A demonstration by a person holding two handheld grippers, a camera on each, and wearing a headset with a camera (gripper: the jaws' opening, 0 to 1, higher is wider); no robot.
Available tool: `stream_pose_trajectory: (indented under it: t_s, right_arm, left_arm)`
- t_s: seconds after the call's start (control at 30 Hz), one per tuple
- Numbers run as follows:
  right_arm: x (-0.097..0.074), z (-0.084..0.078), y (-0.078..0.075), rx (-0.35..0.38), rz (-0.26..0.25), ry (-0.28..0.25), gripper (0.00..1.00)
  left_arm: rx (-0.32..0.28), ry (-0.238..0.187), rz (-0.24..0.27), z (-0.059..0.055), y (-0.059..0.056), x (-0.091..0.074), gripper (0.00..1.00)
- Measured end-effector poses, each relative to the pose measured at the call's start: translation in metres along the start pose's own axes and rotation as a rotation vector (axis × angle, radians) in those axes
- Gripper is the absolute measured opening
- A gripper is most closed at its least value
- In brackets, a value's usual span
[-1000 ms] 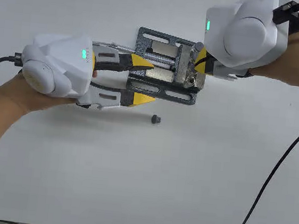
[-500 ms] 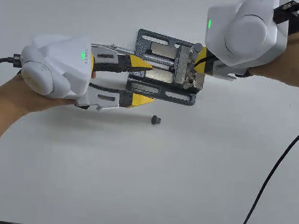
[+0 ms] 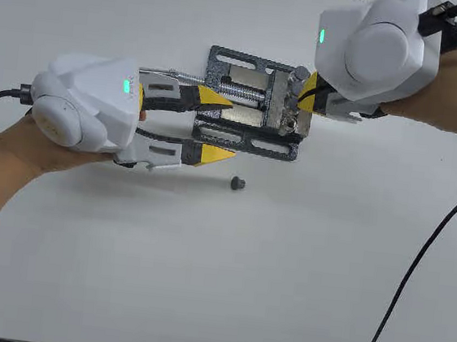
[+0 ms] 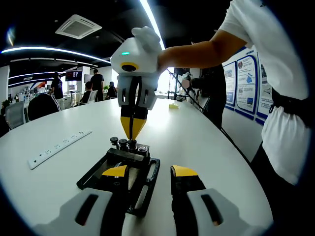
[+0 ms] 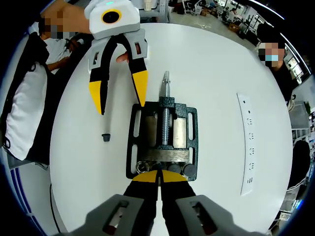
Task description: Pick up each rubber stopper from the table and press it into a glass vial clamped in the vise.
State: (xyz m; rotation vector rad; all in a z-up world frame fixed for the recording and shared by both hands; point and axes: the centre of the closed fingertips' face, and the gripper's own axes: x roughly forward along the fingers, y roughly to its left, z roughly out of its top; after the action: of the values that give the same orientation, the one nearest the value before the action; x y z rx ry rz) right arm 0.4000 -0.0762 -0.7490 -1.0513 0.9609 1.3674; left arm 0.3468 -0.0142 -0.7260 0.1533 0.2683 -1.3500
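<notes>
Head view: stopper [image 3: 238, 183] just beside left tool [image 3: 231, 127], outside spread jaws.

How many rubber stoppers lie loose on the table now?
1. The stopper lies on the table beside the vise, near the left gripper. More may be hidden under the right gripper.

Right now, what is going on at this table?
A person works with two hand-held grippers. The right gripper, jaws shut, points down onto the vials at one end of the vise. The left gripper is open at the vise's screw end, holding nothing. One rubber stopper lies loose on the table.
</notes>
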Motion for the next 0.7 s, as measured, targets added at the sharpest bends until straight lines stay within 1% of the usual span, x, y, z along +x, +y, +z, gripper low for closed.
stream_pose_trajectory:
  t_s: [0.33, 0.5, 0.6, 0.7]
  right_arm:
    - [0.0008, 0.0002, 0.0014, -0.007, 0.011, 0.002, 0.0]
    - [0.0009, 0.0003, 0.0018, 0.002, 0.02, 0.003, 0.0]
    - [0.001, 0.0017, 0.0035, -0.02, 0.021, 0.023, 0.0]
    - [0.0012, 0.0023, 0.0037, -0.025, 0.021, 0.042, 0.0]
  left_arm:
    - [0.0, 0.001, 0.002, -0.0004, -0.0001, -0.0009, 0.31]
    - [0.001, 0.0, 0.003, 0.0005, 0.0003, -0.0007, 0.31]
    - [0.001, 0.0, 0.002, 0.0003, 0.0003, -0.0005, 0.31]
    - [0.001, 0.0, 0.003, 0.0006, 0.0005, -0.0005, 0.31]
